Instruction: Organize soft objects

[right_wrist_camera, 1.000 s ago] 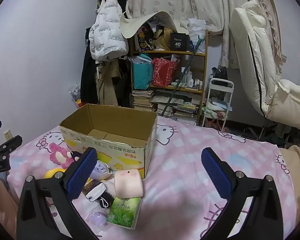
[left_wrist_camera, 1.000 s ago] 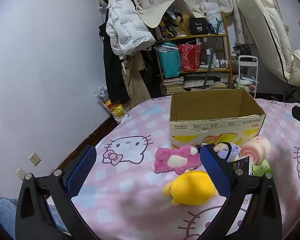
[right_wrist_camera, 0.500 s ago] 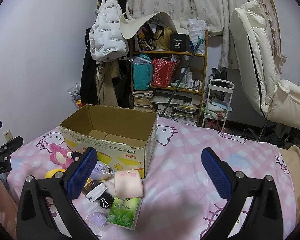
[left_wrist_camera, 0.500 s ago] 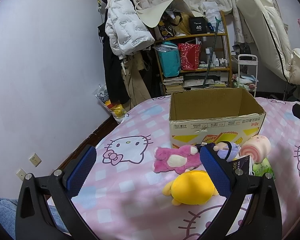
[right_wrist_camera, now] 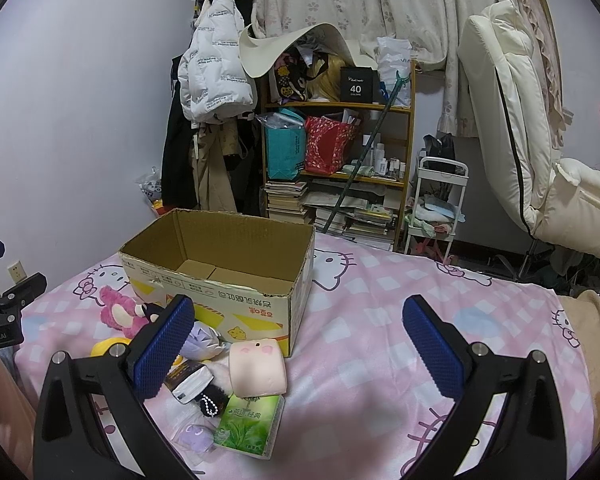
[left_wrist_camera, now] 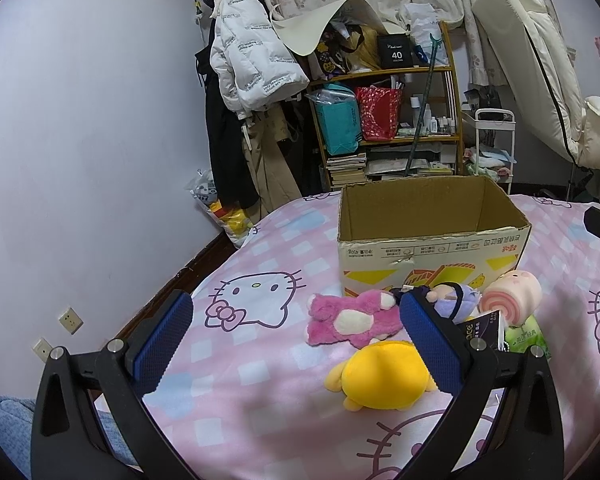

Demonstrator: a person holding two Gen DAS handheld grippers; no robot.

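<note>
Two grippers, left gripper (left_wrist_camera: 296,344) and right gripper (right_wrist_camera: 298,346), hover with fingers spread wide, grasping nothing; bare pink bedsheet (right_wrist_camera: 372,344) lies between the right fingers; yellow plush (left_wrist_camera: 380,380) and pink plush (left_wrist_camera: 348,318) lie before the open cardboard box (left_wrist_camera: 432,240), beside a pink roll plush (right_wrist_camera: 258,366).

The open brown cardboard box (right_wrist_camera: 236,280) looks matt, its rim ragged. The pink plush bear (left_wrist_camera: 352,316) is fuzzy cloth. The green tissue pack (right_wrist_camera: 248,420) shines like plastic film.
</note>
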